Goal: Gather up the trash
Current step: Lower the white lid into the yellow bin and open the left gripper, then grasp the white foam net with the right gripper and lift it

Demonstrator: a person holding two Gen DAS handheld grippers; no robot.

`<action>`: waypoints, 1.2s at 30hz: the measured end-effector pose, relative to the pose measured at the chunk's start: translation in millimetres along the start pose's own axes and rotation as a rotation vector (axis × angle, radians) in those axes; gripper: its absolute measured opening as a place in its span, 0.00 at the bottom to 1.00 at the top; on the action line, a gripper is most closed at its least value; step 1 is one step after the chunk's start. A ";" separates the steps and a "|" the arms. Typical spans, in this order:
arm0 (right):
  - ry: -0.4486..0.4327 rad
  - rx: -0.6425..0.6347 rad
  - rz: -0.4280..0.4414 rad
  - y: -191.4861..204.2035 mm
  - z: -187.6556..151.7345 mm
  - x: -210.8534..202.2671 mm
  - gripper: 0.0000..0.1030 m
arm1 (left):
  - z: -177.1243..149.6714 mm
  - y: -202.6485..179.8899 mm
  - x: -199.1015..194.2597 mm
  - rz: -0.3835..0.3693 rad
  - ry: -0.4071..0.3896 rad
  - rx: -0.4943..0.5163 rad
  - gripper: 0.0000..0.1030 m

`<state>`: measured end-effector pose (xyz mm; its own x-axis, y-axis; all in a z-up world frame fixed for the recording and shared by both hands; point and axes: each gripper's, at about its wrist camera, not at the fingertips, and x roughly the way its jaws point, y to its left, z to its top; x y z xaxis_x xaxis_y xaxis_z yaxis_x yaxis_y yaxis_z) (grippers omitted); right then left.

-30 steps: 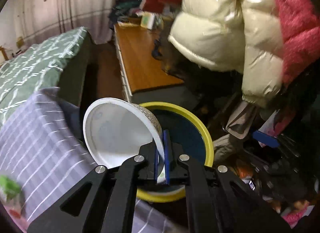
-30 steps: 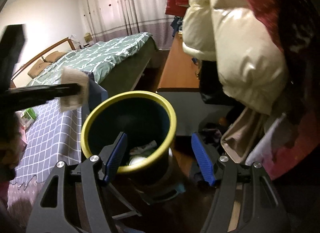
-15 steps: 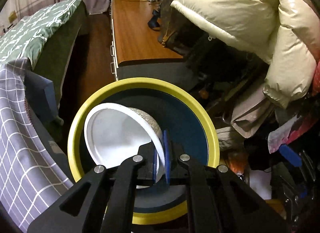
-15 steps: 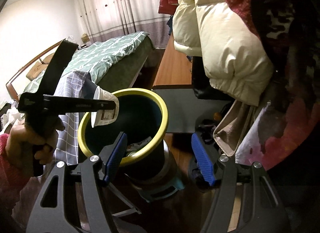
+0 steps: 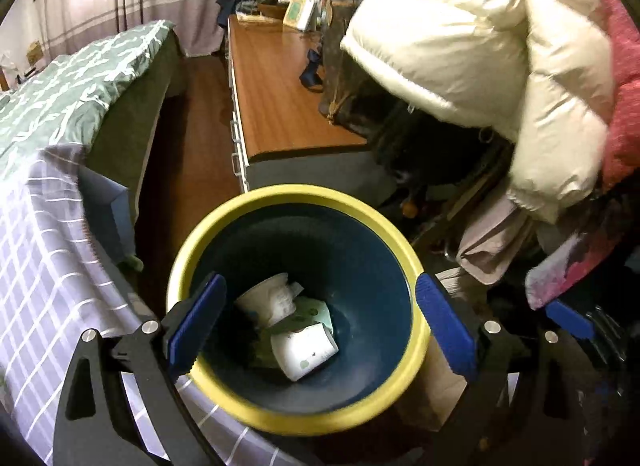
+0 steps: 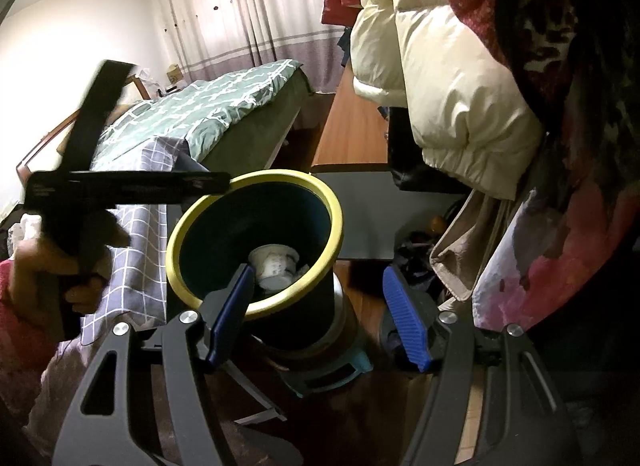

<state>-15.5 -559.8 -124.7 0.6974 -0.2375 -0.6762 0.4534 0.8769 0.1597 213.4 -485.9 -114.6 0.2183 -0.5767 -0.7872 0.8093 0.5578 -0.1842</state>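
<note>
A dark blue trash bin with a yellow rim point(image 5: 296, 197) stands on the floor by the bed. Inside it lies a white paper bowl point(image 5: 268, 298) on its side, beside a white cup point(image 5: 306, 350) and other scraps. My left gripper point(image 5: 318, 286) hovers over the bin mouth, its jaws opening wide with nothing between them. In the right wrist view the bowl point(image 6: 276, 262) shows inside the bin point(image 6: 332, 205), and the left gripper point(image 6: 224, 185) reaches over the rim, held by a hand point(image 6: 48, 266). My right gripper point(image 6: 318, 274) stands open in front of the bin, gripping nothing.
A bed with a green quilt point(image 5: 60, 97) and a grey checked sheet point(image 5: 44, 266) lies on the left. A wooden cabinet top point(image 5: 272, 97) runs behind the bin. A cream puffer jacket point(image 5: 480, 45) and red clothes hang on the right above floor clutter.
The left gripper carried the paper bowl over the bin, then spread its jaws; the bowl fell in and now lies at the bottom. The right gripper held still.
</note>
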 end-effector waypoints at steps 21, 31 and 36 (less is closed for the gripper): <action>0.069 -0.334 0.383 185.0 -3.8 14.1 0.62 | -204.2 125.4 -325.4 0.444 -0.415 -0.413 0.95; 0.049 -0.521 0.621 331.2 13.5 4.5 0.62 | -306.3 163.1 -396.4 0.581 -0.476 -0.585 0.95; 0.051 -0.553 0.666 404.5 41.3 21.0 0.62 | -326.3 175.7 -407.9 0.585 -0.492 -0.614 0.95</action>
<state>205.4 -227.3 -44.7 0.6902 0.4053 -0.5995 -0.3847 0.9072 0.1703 88.5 42.1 -18.0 0.8102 -0.2175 -0.5442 0.1074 0.9680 -0.2269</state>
